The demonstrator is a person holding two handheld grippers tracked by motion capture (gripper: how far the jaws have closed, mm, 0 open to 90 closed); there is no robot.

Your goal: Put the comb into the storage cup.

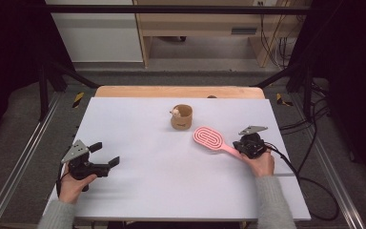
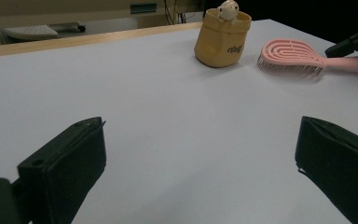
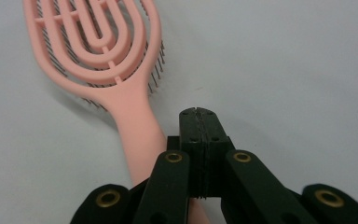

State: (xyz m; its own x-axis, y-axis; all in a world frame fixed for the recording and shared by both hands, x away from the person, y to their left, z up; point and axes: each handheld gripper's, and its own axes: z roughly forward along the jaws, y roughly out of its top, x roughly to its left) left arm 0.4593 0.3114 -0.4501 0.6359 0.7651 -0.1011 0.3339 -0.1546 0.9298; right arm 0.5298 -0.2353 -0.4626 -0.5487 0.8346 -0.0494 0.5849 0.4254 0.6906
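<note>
Our right gripper [image 3: 199, 112] has its jaws pressed flat together, pad against pad, with nothing pinched between them. The pink hairbrush [image 3: 98, 51] lies on the white table [image 1: 162, 181], its handle running just beside our closed jaws and passing under the gripper's body, the oval head stretching away ahead of the tips. Our left gripper [image 2: 200, 154] stands with its jaws spread wide over bare table, well apart from the brush.

What worries us is the grip to come. The handle is smooth, hard plastic, rounded and tapering; if we close on it off-centre, we judge it could squirt sideways or roll. The head is heavier and far from the jaws, so a lift by the handle end could let it droop or twist. Pushing with shut jaws could skid the brush on its thin dark bristles.

Beyond the brush head sits a small tan pouch [image 1: 181, 117], soft-sided and upright, with a pale little figure [image 2: 227, 9] at its rim; a swinging brush head could tip it.
</note>
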